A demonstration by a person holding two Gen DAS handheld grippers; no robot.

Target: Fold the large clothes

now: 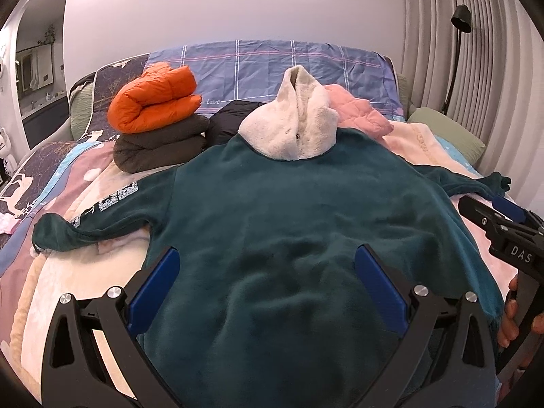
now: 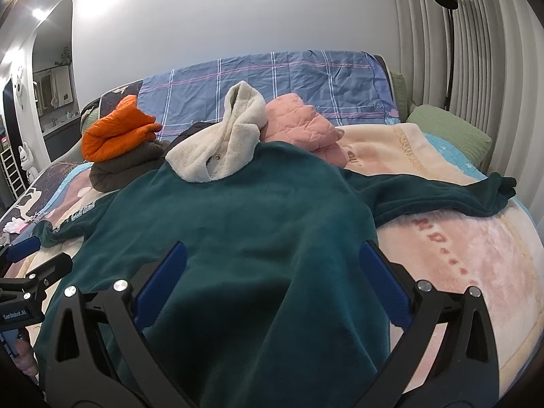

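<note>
A large dark teal fleece hoodie lies flat on the bed, back up, with both sleeves spread out. Its cream fluffy hood points toward the headboard. The left sleeve bears white lettering; the right sleeve reaches toward the bed's right edge. My left gripper hovers open above the hoodie's lower back, nothing between its blue pads. My right gripper stands open over the hem area, also empty. In the left wrist view the right gripper shows at the far right edge.
A folded orange jacket sits on a folded dark grey one at the back left. A pink quilted jacket and a black garment lie behind the hood. A blanket covers the bed; a floor lamp stands right.
</note>
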